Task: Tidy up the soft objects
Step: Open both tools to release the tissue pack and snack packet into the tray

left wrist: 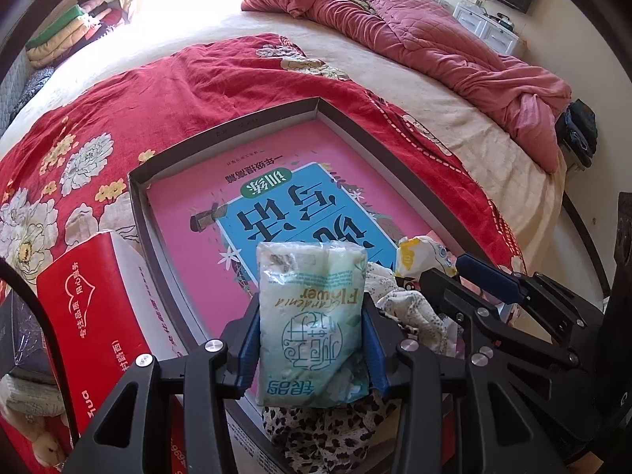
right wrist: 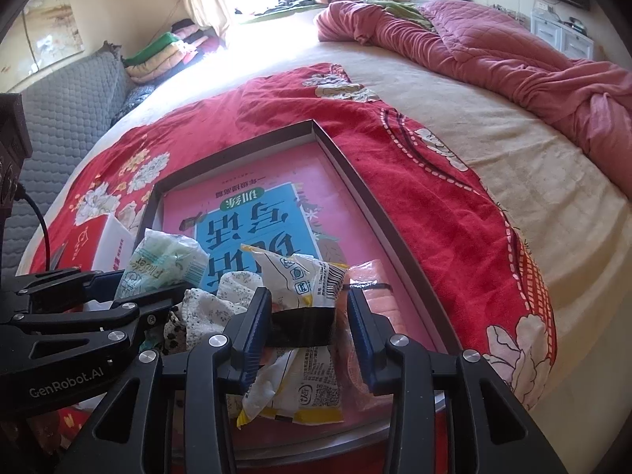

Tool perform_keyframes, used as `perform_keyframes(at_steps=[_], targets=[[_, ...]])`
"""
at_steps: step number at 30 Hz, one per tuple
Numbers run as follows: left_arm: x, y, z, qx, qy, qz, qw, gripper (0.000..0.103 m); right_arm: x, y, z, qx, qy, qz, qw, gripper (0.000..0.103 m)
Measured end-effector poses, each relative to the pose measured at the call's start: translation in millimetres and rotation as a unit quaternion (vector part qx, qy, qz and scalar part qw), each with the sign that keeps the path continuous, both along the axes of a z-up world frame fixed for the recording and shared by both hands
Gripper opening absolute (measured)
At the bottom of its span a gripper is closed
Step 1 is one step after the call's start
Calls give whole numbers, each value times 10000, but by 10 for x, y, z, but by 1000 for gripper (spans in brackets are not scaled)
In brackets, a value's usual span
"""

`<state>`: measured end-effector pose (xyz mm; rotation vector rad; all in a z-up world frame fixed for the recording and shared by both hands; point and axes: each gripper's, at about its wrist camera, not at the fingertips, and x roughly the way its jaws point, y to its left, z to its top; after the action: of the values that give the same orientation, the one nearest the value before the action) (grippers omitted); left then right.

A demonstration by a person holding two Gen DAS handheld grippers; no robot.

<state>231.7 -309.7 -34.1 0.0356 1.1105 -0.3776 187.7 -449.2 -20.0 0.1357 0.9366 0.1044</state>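
Note:
My left gripper [left wrist: 310,316] is shut on a pale green tissue pack [left wrist: 312,288], upright between the blue pads, over the near end of a shallow grey tray [left wrist: 221,130] lined with a pink printed sheet. In the right wrist view the same pack [right wrist: 166,260] shows at the left. My right gripper [right wrist: 308,316] stands around a white-and-yellow packet [right wrist: 296,387] with a black band; the right pad is clear of it, so the gripper is open. The packet lies in the tray [right wrist: 237,150]. A floral cloth [right wrist: 213,304] and a pink wrapped pack [right wrist: 379,292] lie beside it.
The tray sits on a red floral blanket [left wrist: 118,126] on a bed. A red tissue box [left wrist: 91,316] stands left of the tray. A leopard-print cloth [left wrist: 328,434] lies under my left gripper. A pink quilt [left wrist: 434,39] is bunched at the far right; a grey sofa [right wrist: 71,126] is left.

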Motion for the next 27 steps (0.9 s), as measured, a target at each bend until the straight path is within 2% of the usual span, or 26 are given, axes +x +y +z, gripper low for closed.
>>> perform_keyframes(at_steps=[13,27], targets=[[-46,32,29,-71,17,36,10000,47,-47,-117,79,186,-93,-203,9996,52],[-89,144,104,-162,18,130,9998,53,-98,-88,187,135,-150,-213,9996,53]])
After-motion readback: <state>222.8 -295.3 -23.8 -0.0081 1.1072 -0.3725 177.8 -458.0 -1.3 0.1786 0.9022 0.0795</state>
